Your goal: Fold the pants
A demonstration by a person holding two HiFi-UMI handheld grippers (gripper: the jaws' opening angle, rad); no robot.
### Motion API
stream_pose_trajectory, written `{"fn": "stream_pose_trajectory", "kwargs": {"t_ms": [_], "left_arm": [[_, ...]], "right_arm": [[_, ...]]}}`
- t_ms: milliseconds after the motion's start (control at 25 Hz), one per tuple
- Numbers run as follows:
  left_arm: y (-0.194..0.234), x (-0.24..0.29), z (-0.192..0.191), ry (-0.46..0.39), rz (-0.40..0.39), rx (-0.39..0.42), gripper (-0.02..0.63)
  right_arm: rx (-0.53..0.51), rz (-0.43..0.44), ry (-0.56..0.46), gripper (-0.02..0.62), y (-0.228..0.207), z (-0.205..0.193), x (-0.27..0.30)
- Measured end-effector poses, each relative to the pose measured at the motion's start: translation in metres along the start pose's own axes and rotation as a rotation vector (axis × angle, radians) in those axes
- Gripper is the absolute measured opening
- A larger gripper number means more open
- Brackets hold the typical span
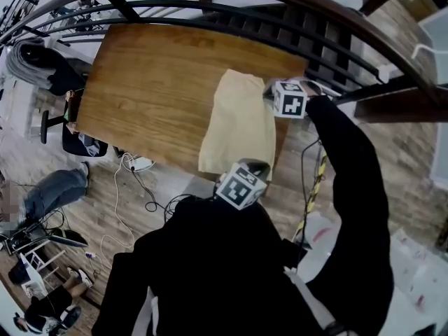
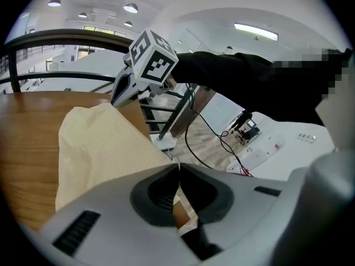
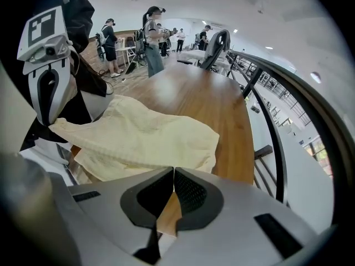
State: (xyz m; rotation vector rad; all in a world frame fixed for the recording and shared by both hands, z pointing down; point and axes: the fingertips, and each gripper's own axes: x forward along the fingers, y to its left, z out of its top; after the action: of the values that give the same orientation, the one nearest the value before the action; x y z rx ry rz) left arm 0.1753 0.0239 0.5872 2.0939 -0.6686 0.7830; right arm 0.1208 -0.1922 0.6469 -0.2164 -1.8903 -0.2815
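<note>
Both tools are closed. The left tool [image 2: 177, 165] pinches a corner of the pants [image 1: 238, 121] at its very tips, and the right tool [image 3: 173, 170] seems to nip another edge likewise. Such shallow bites could slip under a tug, and the 2 corners could land uneven, skewing the fold. The pants lie along the table's [image 1: 154, 82] right side, their long axis running from far edge to near edge. The near end droops over the edge, and that overhang could drag them off. I cannot tell which end is the waist.
</note>
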Motion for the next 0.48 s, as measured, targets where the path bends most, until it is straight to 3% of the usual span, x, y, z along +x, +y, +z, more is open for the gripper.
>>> {"fn": "stream_pose_trajectory", "kwargs": {"t_ms": [240,480], "left_arm": [[-0.001,0.02,0.002,0.022,-0.027,-0.015,0.011],[0.0,0.049,-0.016,0.064,-0.059,-0.08,0.011]], "right_arm": [[0.039,0.017,0.023,0.009,0.013,-0.025,0.013],[0.097,0.022,0.066,0.009,0.029,-0.048,0.037]]}}
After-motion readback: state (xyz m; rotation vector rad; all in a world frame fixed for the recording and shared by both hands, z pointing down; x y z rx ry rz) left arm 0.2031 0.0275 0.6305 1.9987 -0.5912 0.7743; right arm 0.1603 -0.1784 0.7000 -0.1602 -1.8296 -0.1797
